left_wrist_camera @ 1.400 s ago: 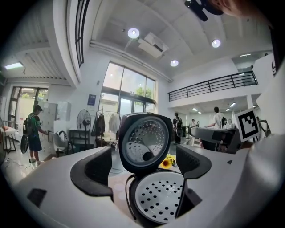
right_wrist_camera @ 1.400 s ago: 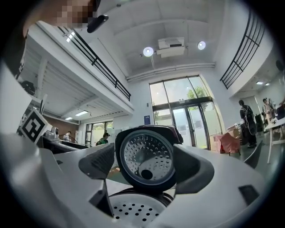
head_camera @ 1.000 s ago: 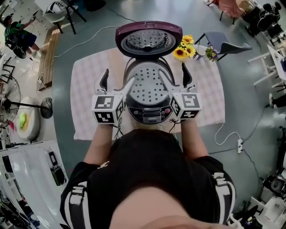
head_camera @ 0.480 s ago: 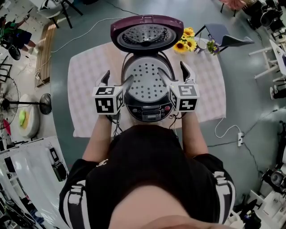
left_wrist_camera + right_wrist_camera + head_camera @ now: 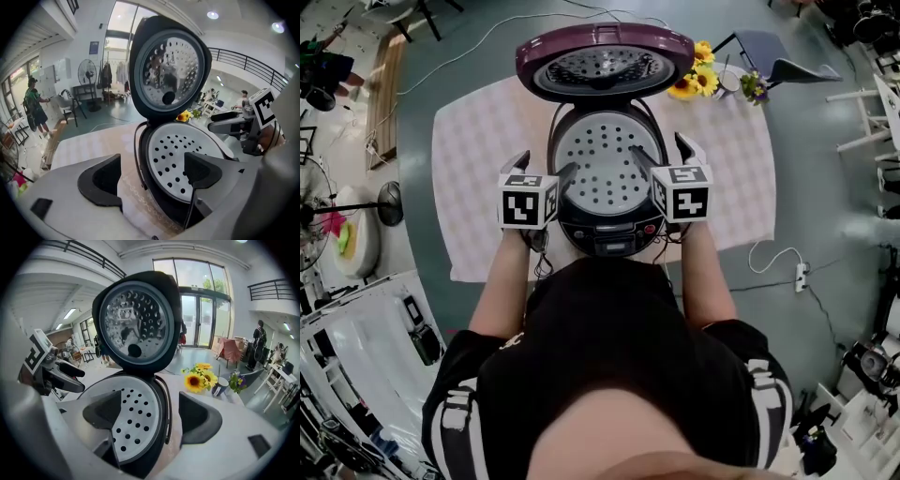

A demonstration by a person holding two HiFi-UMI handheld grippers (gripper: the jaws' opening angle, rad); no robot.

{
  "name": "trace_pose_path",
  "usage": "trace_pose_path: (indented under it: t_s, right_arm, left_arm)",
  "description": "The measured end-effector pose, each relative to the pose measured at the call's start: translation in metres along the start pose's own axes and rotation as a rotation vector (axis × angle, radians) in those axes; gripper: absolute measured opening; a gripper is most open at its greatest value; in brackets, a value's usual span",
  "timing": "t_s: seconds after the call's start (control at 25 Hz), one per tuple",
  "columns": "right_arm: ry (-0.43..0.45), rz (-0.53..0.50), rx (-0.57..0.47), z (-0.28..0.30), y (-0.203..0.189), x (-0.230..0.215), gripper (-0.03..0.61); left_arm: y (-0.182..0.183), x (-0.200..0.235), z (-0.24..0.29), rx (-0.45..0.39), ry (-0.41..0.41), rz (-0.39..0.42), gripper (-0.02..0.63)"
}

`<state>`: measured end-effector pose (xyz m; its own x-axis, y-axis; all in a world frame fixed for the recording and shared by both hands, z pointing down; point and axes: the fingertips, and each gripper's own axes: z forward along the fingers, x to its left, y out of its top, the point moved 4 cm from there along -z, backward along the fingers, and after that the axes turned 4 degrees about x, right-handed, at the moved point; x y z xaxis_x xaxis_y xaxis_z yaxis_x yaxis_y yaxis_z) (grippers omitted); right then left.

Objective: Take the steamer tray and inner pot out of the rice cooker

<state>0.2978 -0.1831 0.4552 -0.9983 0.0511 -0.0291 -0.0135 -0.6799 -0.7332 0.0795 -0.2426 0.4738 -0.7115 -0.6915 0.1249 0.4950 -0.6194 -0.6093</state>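
"Where is the steamer tray point(image 5: 605, 164) sitting?"

"It is sitting in the open rice cooker point(image 5: 609, 236) on the tabletop point(image 5: 478, 141)."

"What are the left tongs point(image 5: 544, 169) and right tongs point(image 5: 661, 155) doing?"

"Both are gaping wide, holding nothing, each hanging over the cooker's rim."

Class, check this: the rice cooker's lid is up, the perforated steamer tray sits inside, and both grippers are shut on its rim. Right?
No. Both gripper views show open jaws: the left gripper and right gripper each straddle the rim of the steamer tray, unclamped. The rest is right.
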Motion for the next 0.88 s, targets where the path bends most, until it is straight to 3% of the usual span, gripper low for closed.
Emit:
trace_pose_path:
  t_s: [0.36,0.56,0.72,0.88]
  right_arm:
    - [-0.051,0.002,0.239,0.040,-0.037,-0.015,0.354]
    - [-0.054,0.002,0.301,0.054,-0.044,-0.020,0.347]
    - [-0.069,0.006,0.329,0.065,-0.048,-0.023,0.338]
    - [-0.106,-0.004,0.346,0.067,-0.045,-0.021,0.226]
  left_arm:
    - [-0.021,0.010,0.032,0.162,-0.001,-0.020,0.419]
    - [-0.019,0.016,0.048,0.205,0.022,-0.039,0.398]
    - [-0.020,0.021,0.059,0.240,0.059,0.003,0.388]
    - [-0.020,0.024,0.059,0.263,0.065,0.000,0.354]
